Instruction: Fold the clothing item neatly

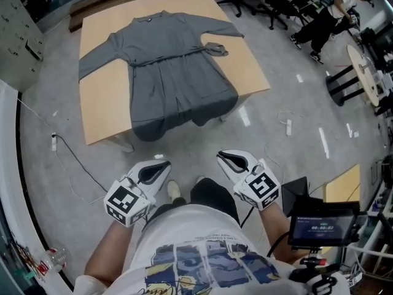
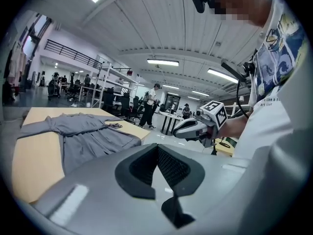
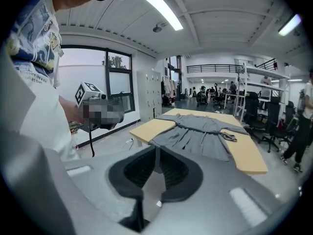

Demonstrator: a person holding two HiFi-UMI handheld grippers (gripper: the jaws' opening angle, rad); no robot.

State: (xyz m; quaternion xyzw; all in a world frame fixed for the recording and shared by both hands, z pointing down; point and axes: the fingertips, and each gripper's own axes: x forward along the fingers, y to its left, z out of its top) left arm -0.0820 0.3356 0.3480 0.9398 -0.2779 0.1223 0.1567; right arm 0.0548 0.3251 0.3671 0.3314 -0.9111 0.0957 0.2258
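A grey long-sleeved dress (image 1: 172, 72) lies spread flat on a light wooden table (image 1: 104, 115), sleeves out to both sides, a belt across the waist, its hem hanging over the near edge. The dress (image 2: 83, 136) shows at the left in the left gripper view, and the same dress (image 3: 200, 133) lies ahead in the right gripper view. My left gripper (image 1: 164, 165) and right gripper (image 1: 222, 158) are held close to my body, well short of the table. Both are shut with nothing between their jaws.
The table (image 3: 247, 155) stands on a grey floor with a cable (image 1: 73, 158) trailing at the left. Office chairs (image 1: 270, 5) and a person (image 1: 325, 17) are at the far right. A small screen (image 1: 322, 226) sits near my right side.
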